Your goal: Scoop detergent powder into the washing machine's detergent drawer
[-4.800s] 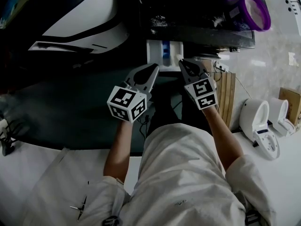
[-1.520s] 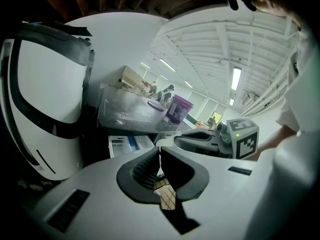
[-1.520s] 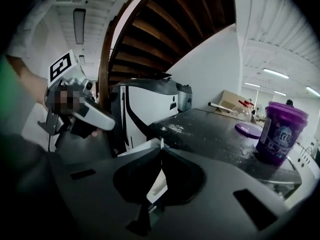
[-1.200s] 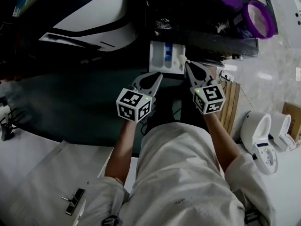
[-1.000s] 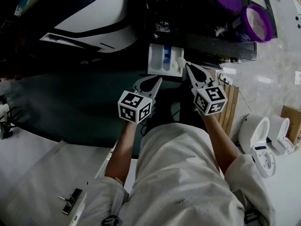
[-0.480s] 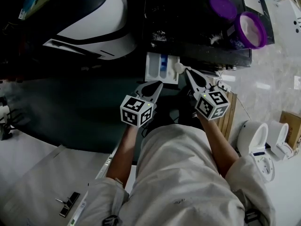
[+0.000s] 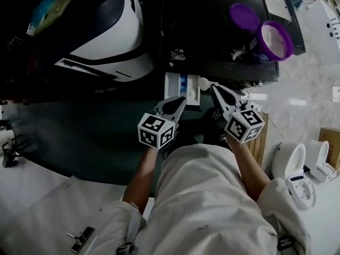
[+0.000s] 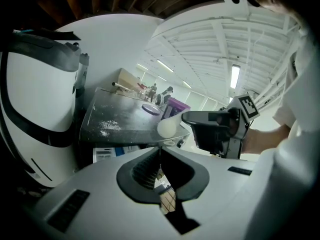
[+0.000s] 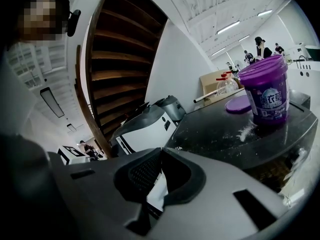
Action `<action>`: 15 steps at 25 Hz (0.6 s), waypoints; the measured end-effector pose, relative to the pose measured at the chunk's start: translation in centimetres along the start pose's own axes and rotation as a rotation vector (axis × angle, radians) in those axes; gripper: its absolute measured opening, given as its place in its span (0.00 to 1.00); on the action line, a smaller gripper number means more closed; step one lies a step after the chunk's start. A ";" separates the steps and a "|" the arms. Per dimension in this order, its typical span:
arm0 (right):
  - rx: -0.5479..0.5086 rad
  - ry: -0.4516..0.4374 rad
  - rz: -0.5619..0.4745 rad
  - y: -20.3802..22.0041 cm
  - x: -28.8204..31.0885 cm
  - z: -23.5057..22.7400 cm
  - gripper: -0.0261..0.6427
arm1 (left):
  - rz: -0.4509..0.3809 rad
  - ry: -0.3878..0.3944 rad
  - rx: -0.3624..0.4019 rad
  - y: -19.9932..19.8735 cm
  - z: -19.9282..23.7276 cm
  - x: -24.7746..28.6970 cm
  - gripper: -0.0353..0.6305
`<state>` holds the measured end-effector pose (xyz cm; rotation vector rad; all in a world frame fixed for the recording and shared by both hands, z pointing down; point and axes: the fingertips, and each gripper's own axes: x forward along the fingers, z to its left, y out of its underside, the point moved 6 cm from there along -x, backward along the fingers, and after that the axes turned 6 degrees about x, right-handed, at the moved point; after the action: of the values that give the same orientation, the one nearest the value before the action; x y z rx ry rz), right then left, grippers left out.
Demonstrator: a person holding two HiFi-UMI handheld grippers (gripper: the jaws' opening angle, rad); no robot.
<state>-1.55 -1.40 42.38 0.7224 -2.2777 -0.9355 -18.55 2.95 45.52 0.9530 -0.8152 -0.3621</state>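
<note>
Nearest, we list our left gripper (image 7: 178,102), jaws pressed together on nothing. Next comes our right gripper (image 7: 215,89), clamped on the handle of a white scoop (image 7: 204,82), its bowl at the right edge of the pulled-out detergent drawer (image 7: 178,84). Beyond, on the dark washing machine top (image 7: 207,31), we list spilt powder (image 8: 107,127), an open purple detergent tub (image 7: 273,40), and its lid (image 7: 243,16) lying beside it.

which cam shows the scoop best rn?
Left gripper view: the scoop shows its round bowl side-on, held by the right gripper. Head view shows a small white blob; right gripper view only a white sliver between the jaws.
</note>
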 end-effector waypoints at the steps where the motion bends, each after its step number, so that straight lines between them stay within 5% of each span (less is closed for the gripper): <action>1: 0.000 -0.003 -0.008 -0.3 -0.2 0.2 0.06 | -0.007 0.003 0.006 -0.4 -0.1 0.0 0.09; 15: -0.047 -0.016 -0.091 -3.9 -2.0 2.4 0.06 | -0.119 0.021 0.081 -6.1 -0.5 -1.2 0.09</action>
<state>-0.71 -1.43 37.45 0.8068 -2.2448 -1.0361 -18.52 0.57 39.71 1.0826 -0.7605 -0.4232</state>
